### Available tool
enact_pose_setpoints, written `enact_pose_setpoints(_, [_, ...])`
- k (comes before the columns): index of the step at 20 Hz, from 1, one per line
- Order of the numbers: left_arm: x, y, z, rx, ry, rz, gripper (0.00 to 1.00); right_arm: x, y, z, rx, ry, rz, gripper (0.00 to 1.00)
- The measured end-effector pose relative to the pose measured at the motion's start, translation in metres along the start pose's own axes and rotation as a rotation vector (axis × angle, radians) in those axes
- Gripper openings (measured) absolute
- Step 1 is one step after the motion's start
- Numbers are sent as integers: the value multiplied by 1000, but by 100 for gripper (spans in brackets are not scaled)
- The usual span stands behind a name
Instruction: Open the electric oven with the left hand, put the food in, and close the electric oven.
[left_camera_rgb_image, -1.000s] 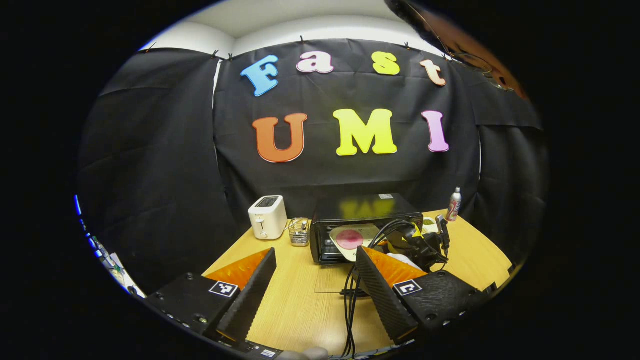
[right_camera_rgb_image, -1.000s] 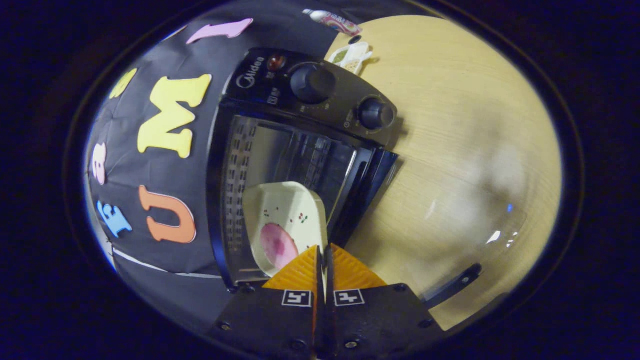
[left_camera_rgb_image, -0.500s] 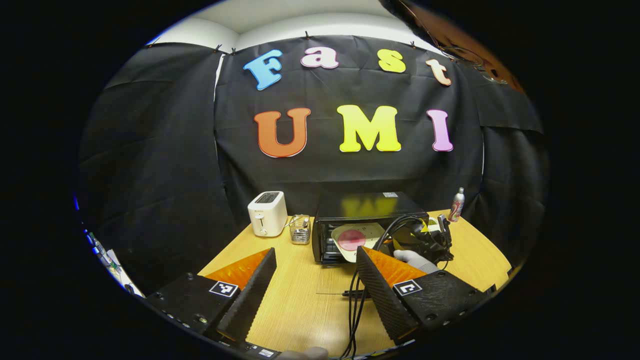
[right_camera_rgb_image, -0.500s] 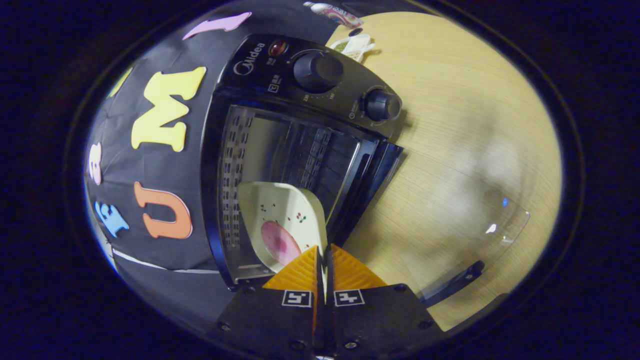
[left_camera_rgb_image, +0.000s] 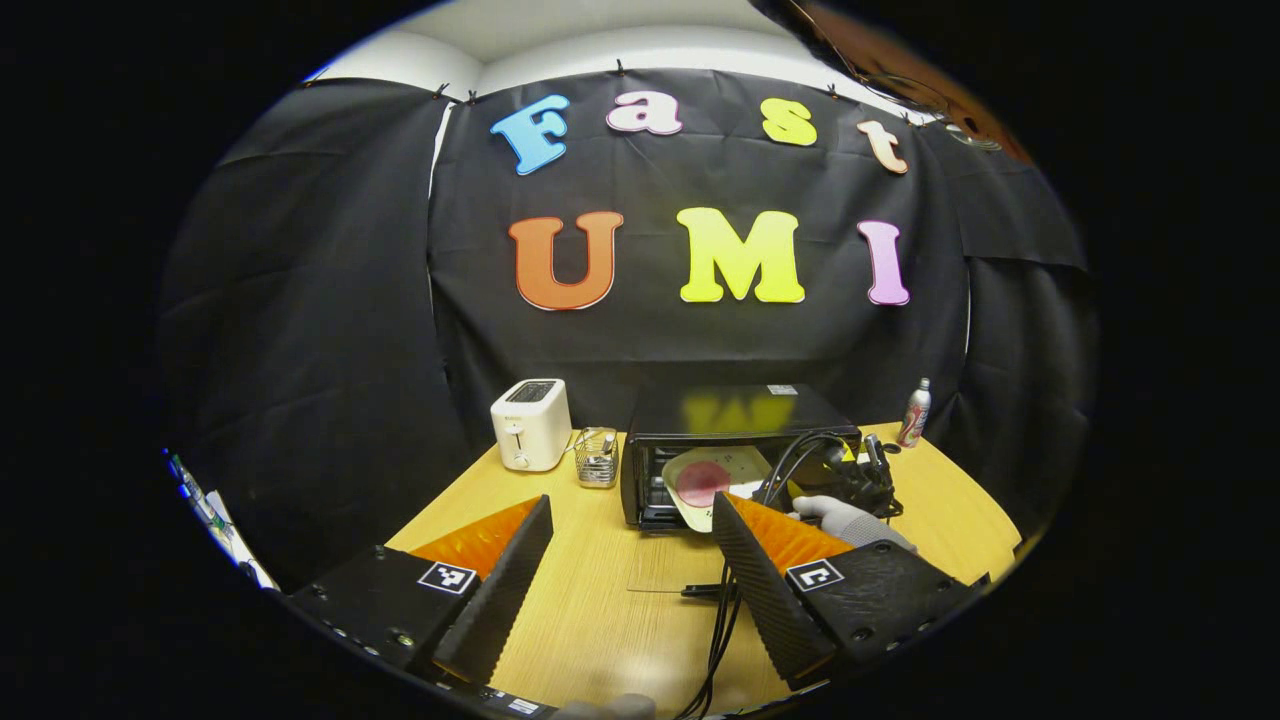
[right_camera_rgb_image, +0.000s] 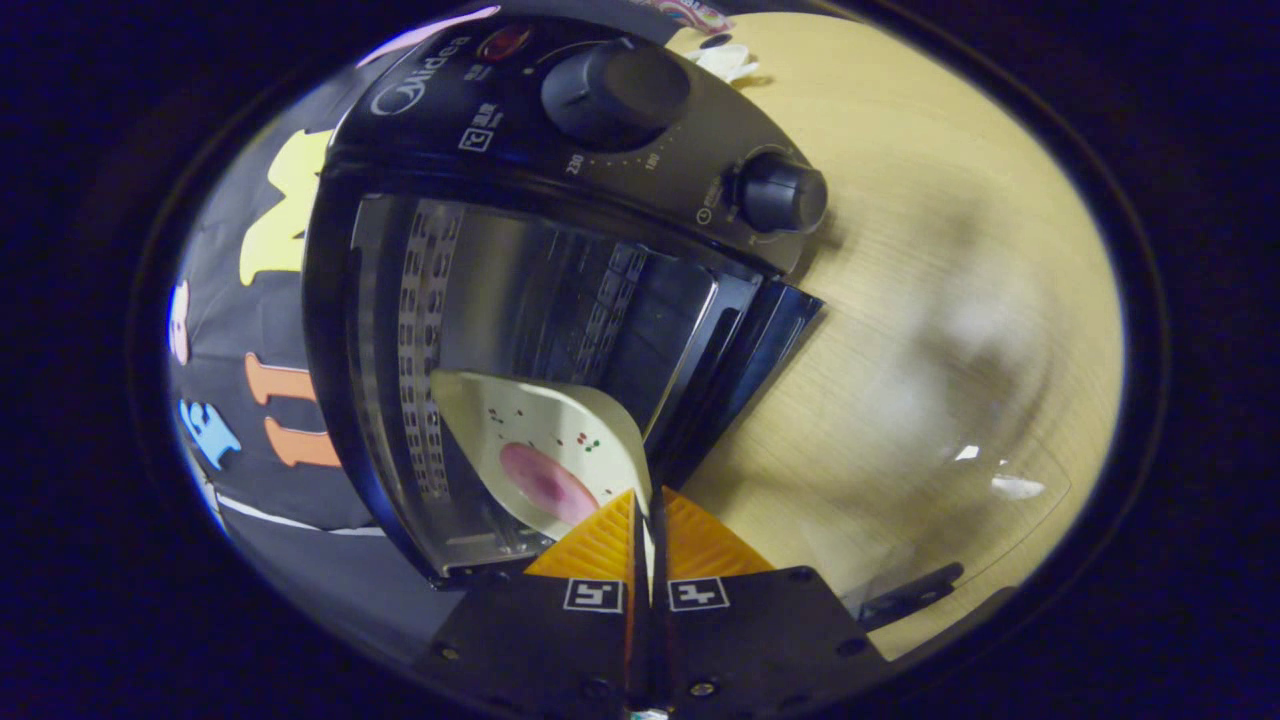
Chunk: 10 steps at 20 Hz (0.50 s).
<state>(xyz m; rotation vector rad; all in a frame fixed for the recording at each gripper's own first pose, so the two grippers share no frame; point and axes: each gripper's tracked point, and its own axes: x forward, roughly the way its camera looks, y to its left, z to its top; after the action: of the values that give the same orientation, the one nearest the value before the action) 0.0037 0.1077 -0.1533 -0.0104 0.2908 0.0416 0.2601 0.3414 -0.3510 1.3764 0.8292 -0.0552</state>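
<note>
While oven (right_camera_rgb_image: 560, 250) door (right_camera_rgb_image: 900, 480) lies flat open, right gripper (right_camera_rgb_image: 648, 520) pinches plate (right_camera_rgb_image: 540, 450) rim (pink food (right_camera_rgb_image: 545, 480) aboard), plate halfway inside. Left gripper (left_camera_rgb_image: 630, 560) spread wide, holding nothing, over table (left_camera_rgb_image: 600, 600).

Oven (left_camera_rgb_image: 735, 432) is set mid-tabletop (left_camera_rgb_image: 590, 610), door (right_camera_rgb_image: 930, 480) dropped flat in front. Toaster (left_camera_rgb_image: 530, 424) is placed to its left, wire basket (left_camera_rgb_image: 598, 457) between them, can (left_camera_rgb_image: 911, 412) behind right. Plate (right_camera_rgb_image: 545, 455) is held half inside the oven mouth.
</note>
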Motion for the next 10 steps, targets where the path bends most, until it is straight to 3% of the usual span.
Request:
enact_pose_setpoints(3, [2, 2, -3, -10, 4, 3, 97, 1, -1, -2, 35, 32, 48, 4])
enact_pose_setpoints(10, [6, -2, -7, -8, 7, 0, 97, -1, -13, -2, 31, 33, 63, 3])
